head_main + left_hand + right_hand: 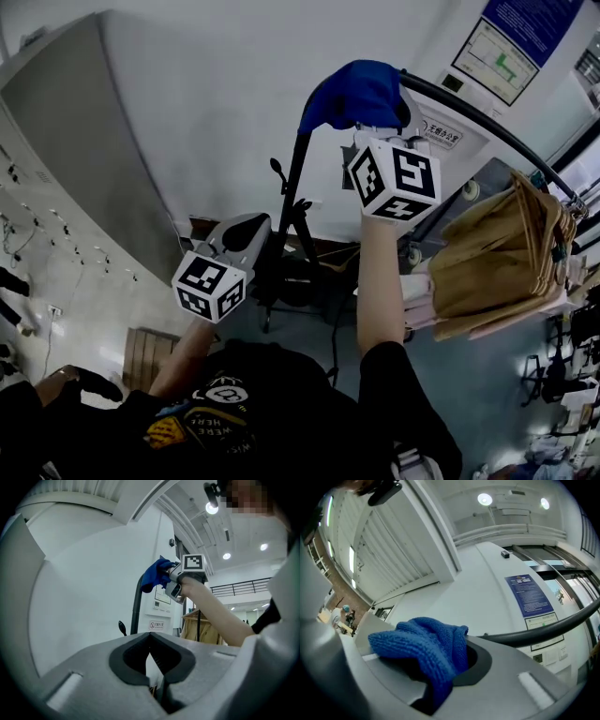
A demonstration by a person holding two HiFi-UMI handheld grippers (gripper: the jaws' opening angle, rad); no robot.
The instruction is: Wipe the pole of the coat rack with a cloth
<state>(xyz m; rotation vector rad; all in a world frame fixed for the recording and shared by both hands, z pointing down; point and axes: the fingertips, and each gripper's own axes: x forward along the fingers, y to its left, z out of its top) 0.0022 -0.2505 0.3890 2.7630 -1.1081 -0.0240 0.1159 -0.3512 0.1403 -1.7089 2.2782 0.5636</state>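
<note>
Coat rack (290, 197): black upright pole, bends at the top into a curved rail. Tan coats (497, 258) hang on the rail's far end. Blue cloth (354, 94) sits bunched over the bend where pole meets rail. Right tool (377, 129) is raised to that bend, jaws clamped on the cloth, which spills out over both. Left tool (246, 228) is held lower, beside the upright and not touching it, jaw tips together, nothing between.

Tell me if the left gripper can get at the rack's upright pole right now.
Probably yes: the upright pole stands ahead of the left gripper with nothing between, though its jaws are together.
</note>
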